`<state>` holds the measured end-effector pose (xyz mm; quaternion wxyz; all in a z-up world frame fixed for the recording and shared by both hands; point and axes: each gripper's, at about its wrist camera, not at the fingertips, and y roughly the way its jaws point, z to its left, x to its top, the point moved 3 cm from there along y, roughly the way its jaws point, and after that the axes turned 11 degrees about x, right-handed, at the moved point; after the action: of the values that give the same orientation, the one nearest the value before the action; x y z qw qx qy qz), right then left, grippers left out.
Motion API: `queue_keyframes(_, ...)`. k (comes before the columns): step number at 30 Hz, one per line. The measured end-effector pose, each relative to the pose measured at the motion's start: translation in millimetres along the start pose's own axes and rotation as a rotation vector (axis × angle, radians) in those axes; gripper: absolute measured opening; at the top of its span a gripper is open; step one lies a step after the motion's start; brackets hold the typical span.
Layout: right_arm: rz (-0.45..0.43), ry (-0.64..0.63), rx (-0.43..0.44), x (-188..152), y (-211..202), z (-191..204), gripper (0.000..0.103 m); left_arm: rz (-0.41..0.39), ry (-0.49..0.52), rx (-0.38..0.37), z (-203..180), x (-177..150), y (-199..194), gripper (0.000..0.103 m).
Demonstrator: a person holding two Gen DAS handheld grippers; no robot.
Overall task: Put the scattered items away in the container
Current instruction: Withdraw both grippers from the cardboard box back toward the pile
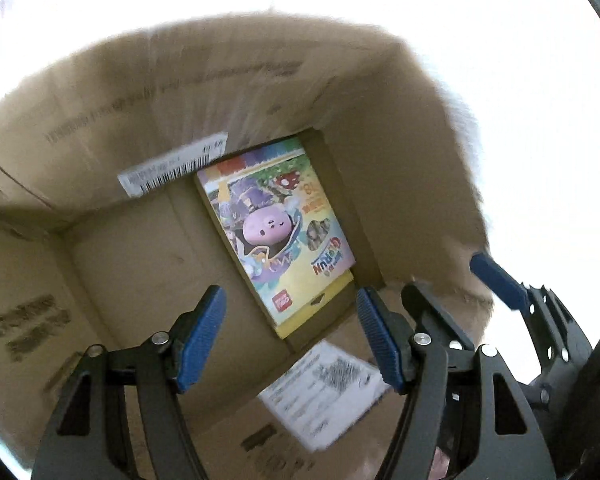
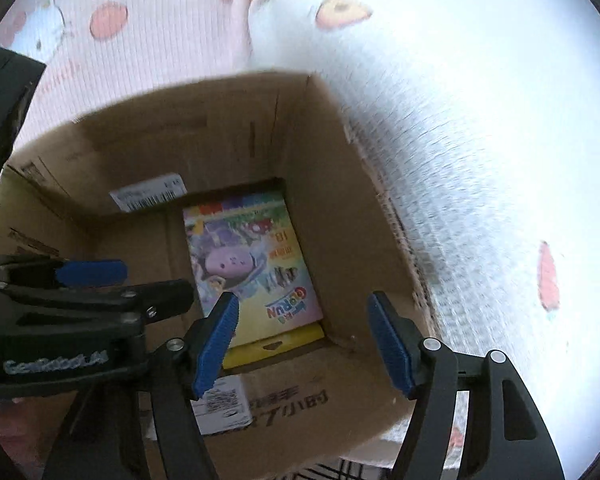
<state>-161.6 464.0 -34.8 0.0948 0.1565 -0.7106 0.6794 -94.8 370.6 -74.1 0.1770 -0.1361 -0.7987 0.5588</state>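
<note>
Pale ribbed bedding (image 2: 460, 128) printed with orange and pink shapes lay under and around the cardboard box (image 2: 340, 208), and only my right-hand camera showed it; on the left-hand camera everything outside the box was washed out to white.

Both cameras looked down into the open box. On its floor lay the bright crayon pack (image 1: 276, 232), flat, face up, its long edge close along the wall toward three o'clock and its yellow flap end toward six. A white barcode label (image 1: 172, 170) was stuck on the far wall at about ten o'clock from the pack. On the near wall, a white shipping label (image 1: 324, 392) sat toward six o'clock.

My left gripper (image 1: 290, 338) hung over the box with its blue pads spread wide and nothing between them; the pack lay well below, untouched. My right gripper (image 2: 304, 344) was likewise spread apart and empty, above the near wall of the box.

From the left camera, my right gripper appeared at three to four o'clock, one blue pad over the box rim. From the right camera, my left gripper showed at nine o'clock, lying across the frame, with a white brand word on its black body. That lettering was seen in no other view. Dark printed characters on the near wall, beside the shipping label, read clearly only from the right camera.
</note>
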Motion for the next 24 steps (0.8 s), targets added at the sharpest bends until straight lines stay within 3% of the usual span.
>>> queue_keyframes(3, -0.073, 0.027, 0.021, -9, -15, 10, 0.066, -0.088, 0.131, 0.024, -3, -5, -21, 0.072)
queue_keyframes(7, -0.173, 0.117, 0.123, -26, -36, 18, 0.066, -0.182, 0.189, 0.058, 16, -7, -61, 0.072)
queue_keyframes(11, -0.179, 0.143, 0.080, -29, -53, 24, 0.066, -0.299, 0.292, 0.154, 30, -17, -95, 0.072)
queue_keyframes(14, -0.192, 0.145, 0.091, -26, -65, 35, 0.066, -0.381, 0.346, 0.148, 42, -32, -120, 0.072)
queue_keyframes(19, -0.300, 0.157, 0.186, -21, -71, 65, 0.066, -0.553, 0.308, 0.091, 78, -53, -146, 0.072)
queue_keyframes(24, -0.413, 0.098, 0.252, -13, -82, 111, 0.068, -0.673, 0.272, 0.209, 120, -68, -166, 0.072)
